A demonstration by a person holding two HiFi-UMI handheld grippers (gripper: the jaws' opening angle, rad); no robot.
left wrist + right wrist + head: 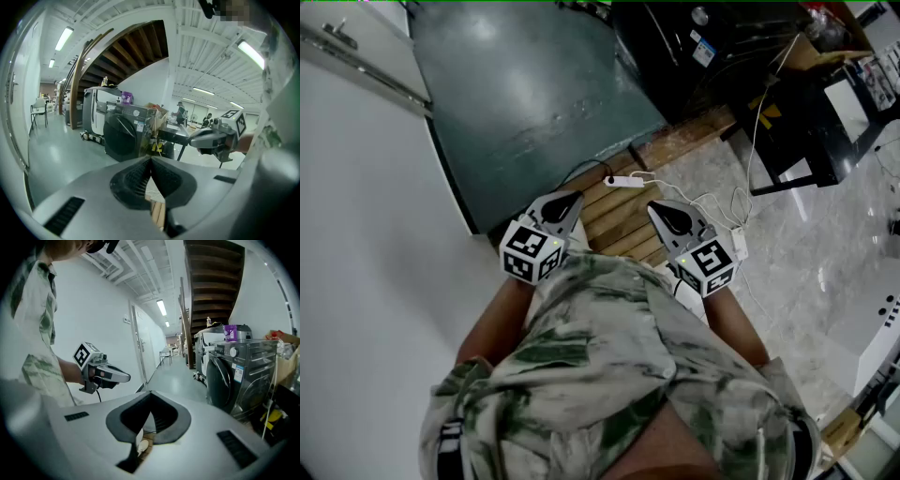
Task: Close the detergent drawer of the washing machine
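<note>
**Both grippers shut and empty, well apart from the washing machine**

Left gripper (151, 161): jaws pressed together, nothing between them; tilted slightly downward, held out in front of the body. Right gripper (150, 398): likewise closed tight on nothing, near the left one but not touching it. Below both, wooden boards (619, 220) with a white power strip (623, 181) and its cord.

Washing machine (234, 378): dark, upright, well apart from both grippers, ahead and to the right. Round door and front panel turned toward the open corridor, leftward in the right gripper view.

Detergent drawer: not to be made out at this range in any view, so neither its long axis, its facing, nor whether pushed in or pulled out can be told.

Knob (233, 351) on the top band of the front. Blue-and-white sticker (238, 374) beneath it, print too small to read. Black-and-white square markers on each gripper's cube, no lettering.
</note>
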